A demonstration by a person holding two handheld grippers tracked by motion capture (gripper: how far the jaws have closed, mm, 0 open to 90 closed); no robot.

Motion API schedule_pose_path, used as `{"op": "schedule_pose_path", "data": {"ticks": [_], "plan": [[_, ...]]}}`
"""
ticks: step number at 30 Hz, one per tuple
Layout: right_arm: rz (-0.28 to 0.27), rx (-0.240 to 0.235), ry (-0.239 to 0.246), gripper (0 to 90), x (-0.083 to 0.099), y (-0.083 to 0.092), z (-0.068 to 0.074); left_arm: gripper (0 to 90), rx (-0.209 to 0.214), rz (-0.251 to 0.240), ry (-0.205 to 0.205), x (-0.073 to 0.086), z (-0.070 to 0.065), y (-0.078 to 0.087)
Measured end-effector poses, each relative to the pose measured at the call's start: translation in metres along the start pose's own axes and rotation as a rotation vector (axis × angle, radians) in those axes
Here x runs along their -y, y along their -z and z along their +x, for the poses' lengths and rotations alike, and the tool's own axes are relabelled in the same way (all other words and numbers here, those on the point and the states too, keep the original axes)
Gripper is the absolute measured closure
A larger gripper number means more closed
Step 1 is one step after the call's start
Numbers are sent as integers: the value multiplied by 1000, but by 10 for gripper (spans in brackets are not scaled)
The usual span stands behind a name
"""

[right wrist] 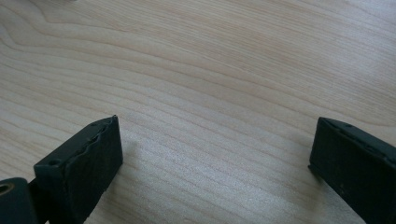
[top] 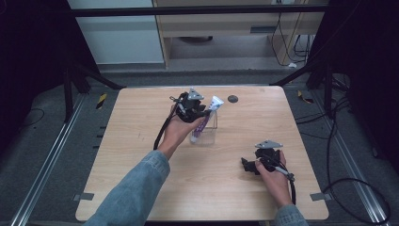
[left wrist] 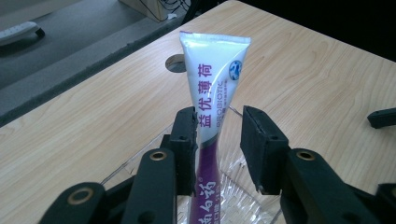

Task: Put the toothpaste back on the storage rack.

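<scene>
Toothpaste tube standing in a clear box near the table's far edge

The left gripper point(left wrist: 218, 135) has its jaws parted around the tube point(left wrist: 212, 88), one pad touching, the other clear. The box point(top: 205, 133) holds it tilted. The right gripper point(right wrist: 215, 158) rests wide open near the right edge of the table point(top: 141, 188).

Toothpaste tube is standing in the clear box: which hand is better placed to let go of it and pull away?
Left. The left gripper has the toothpaste tube between its jaws over the clear box, one pad touching, the other apart. The right gripper rests open on bare table, away from the box.
</scene>
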State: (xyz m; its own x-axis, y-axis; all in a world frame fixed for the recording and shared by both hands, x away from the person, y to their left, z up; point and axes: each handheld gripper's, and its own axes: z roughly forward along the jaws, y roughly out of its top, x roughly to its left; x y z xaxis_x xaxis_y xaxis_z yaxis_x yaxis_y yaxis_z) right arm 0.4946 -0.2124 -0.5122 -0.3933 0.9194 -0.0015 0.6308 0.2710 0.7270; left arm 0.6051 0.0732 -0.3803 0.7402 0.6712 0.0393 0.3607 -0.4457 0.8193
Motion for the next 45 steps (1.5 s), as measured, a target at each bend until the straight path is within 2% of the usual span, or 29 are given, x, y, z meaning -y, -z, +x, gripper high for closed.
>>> {"op": "schedule_pose_path", "data": {"ticks": [7,12,18,35,45], "plan": [[-1,-2,0,26,0,0,0,597,6,-10,-30,-2,-1,8],[-1,-2,-1,26,0,0,0,496,10,-16,-38,-3,-1,13],[-1,-2,0,26,0,0,0,381,19,-27,-32,-4,-3,20],[-1,-2,-1,26,0,0,0,152,41,-38,-30,-5,-6,36],[-1,-2,0,26,0,0,0,117,55,-35,-29,0,-8,43]]}}
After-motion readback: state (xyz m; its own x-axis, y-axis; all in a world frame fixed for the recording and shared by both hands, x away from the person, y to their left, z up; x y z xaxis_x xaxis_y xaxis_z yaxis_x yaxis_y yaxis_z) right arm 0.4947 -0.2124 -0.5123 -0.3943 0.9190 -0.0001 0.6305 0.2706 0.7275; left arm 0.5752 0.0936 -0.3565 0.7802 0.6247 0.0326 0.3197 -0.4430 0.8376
